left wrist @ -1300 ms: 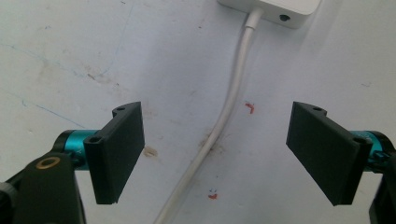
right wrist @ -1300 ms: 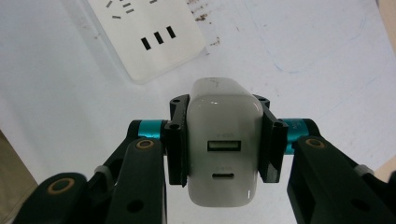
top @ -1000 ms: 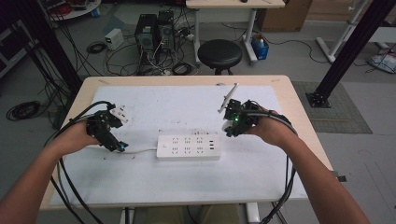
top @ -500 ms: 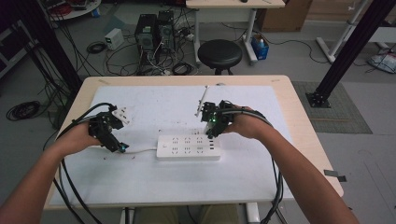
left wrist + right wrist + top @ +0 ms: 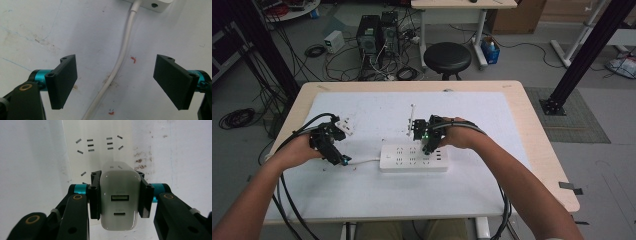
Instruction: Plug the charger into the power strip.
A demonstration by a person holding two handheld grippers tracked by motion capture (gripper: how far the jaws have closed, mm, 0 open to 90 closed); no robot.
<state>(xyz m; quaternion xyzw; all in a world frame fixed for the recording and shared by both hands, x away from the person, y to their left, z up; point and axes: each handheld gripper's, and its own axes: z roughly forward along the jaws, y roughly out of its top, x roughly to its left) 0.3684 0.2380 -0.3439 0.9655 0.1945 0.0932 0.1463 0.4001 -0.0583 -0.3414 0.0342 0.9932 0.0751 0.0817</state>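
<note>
charger [image 5: 120, 197] pinched in your right gripper [image 5: 120, 195] over the power strip [image 5: 414, 158]; your left gripper [image 5: 115, 82], at its nine o'clock, spread astride the cord [image 5: 117, 65].

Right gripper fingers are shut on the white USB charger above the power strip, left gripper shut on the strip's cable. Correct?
Not quite. The left gripper is open, fingers apart either side of the cable, per the left gripper view. Right gripper does clamp the charger over the power strip.
</note>
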